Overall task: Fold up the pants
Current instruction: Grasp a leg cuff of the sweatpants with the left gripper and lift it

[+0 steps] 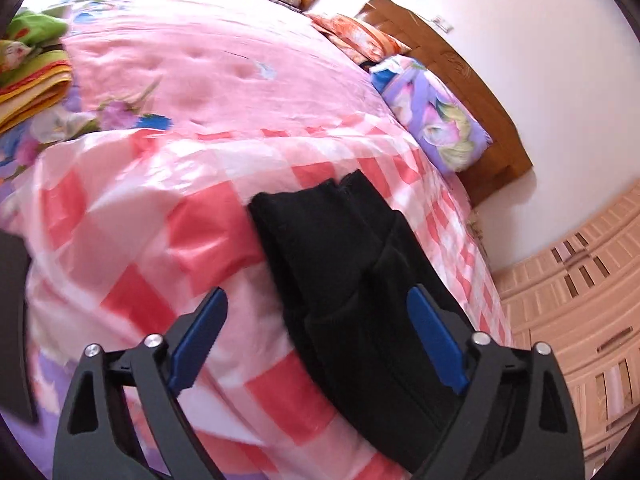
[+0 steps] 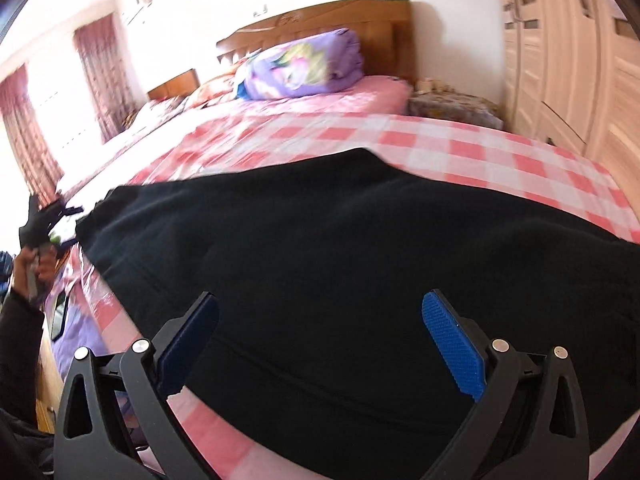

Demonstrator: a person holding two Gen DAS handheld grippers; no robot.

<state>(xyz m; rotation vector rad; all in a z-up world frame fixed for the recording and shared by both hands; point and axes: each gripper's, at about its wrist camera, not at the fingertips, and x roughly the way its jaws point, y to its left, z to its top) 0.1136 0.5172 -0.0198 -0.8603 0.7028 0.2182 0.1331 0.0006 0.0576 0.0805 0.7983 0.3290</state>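
My left gripper was open wide, its two blue pads far apart. Nothing was pinched in it. The black pants lay under it, running from about 12 o'clock down to 5 o'clock in the left wrist view. The right pad sat over the dark cloth, and I could not tell if it touched. The left pad was over the pink and white checked cover.

My right gripper was open wide too, and it held nothing. In the right wrist view the pants spread across the middle, folded into a broad dark shape on the checked cover. Both blue pads hung above the cloth near the closest edge.

At 9 o'clock in that view I saw my left hand holding its gripper, just past the left end of the pants.

A purple flowered bundle sat at 12 o'clock, against the wooden headboard. A pale wardrobe stood at 2 o'clock. Some folded green and yellow bedding lay at 10 o'clock in the left wrist view.
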